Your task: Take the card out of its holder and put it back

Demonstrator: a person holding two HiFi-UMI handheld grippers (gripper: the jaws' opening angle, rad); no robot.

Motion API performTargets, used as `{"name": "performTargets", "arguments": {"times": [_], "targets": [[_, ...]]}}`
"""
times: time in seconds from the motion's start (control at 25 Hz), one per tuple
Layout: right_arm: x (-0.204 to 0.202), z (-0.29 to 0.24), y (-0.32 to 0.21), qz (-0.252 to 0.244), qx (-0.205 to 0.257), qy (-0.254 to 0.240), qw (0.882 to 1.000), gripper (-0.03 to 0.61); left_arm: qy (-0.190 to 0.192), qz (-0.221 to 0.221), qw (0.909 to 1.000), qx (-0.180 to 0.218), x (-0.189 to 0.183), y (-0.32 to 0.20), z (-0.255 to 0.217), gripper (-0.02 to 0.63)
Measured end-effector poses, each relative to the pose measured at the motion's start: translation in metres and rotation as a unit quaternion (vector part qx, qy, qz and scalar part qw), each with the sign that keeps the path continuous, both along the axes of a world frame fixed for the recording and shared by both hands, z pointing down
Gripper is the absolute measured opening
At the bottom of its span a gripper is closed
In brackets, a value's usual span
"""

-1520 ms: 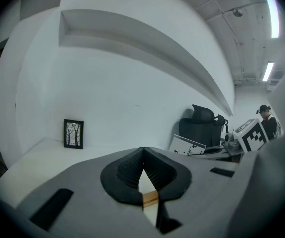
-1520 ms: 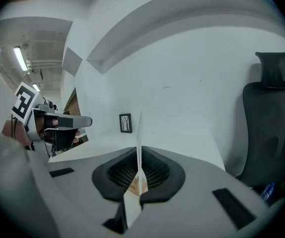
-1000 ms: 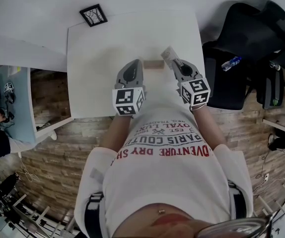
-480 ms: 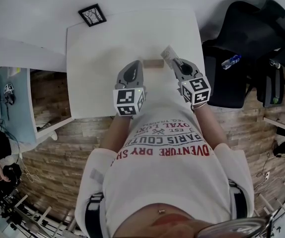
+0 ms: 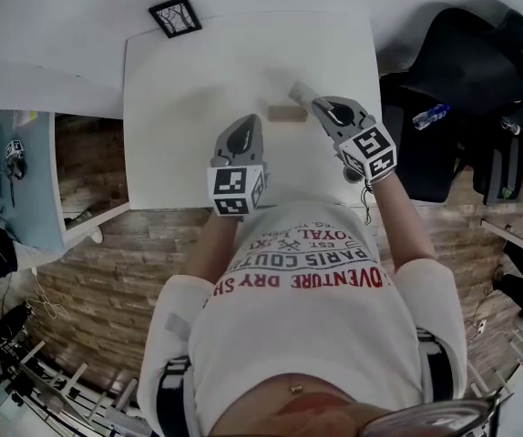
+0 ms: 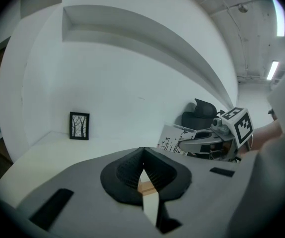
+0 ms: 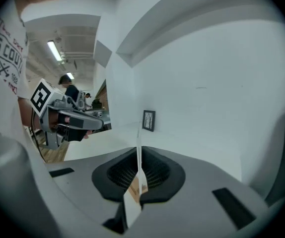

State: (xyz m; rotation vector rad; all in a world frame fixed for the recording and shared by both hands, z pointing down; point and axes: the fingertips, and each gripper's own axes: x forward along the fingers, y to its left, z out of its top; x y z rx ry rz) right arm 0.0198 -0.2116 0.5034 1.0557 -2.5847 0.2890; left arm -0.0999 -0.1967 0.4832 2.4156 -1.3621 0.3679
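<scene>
A small wooden card holder (image 5: 284, 114) lies on the white table (image 5: 179, 107). My right gripper (image 5: 319, 107) is shut on a white printed card (image 5: 301, 93), which it holds tilted in the air just right of and above the holder. In the right gripper view the card (image 7: 138, 150) stands edge-on between the closed pads. My left gripper (image 5: 254, 119) is shut, with its tips at the holder's left end. Wood shows through the slit below its tips (image 6: 143, 186). The left gripper view also shows the card (image 6: 175, 138) held by the right gripper (image 6: 197, 144).
A small black picture frame (image 5: 175, 16) stands at the table's far left corner. A black office chair (image 5: 462, 71) with a water bottle (image 5: 430, 115) on it is to the right of the table. White walls rise behind the table. Wooden floor lies on my near side.
My right gripper has swung a little, its marker cube going right and away, and the card now sits slightly nearer the holder. The left gripper has stayed at the holder.
</scene>
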Motion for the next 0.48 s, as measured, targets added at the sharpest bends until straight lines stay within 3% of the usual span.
{"name": "performTargets", "arguments": {"times": [0.24, 0.48], "targets": [[-0.017, -0.008, -0.016, -0.123, 0.022, 0.012, 0.992, 0.035, 0.002, -0.023, 0.9996, -0.016, -0.01, 0.0, 0.011, 0.025], [-0.037, -0.001, -0.008, -0.245, 0.011, 0.03, 0.969, 0.035, 0.0, -0.039, 0.9987, -0.033, -0.015, 0.005, 0.023, 0.025]]}}
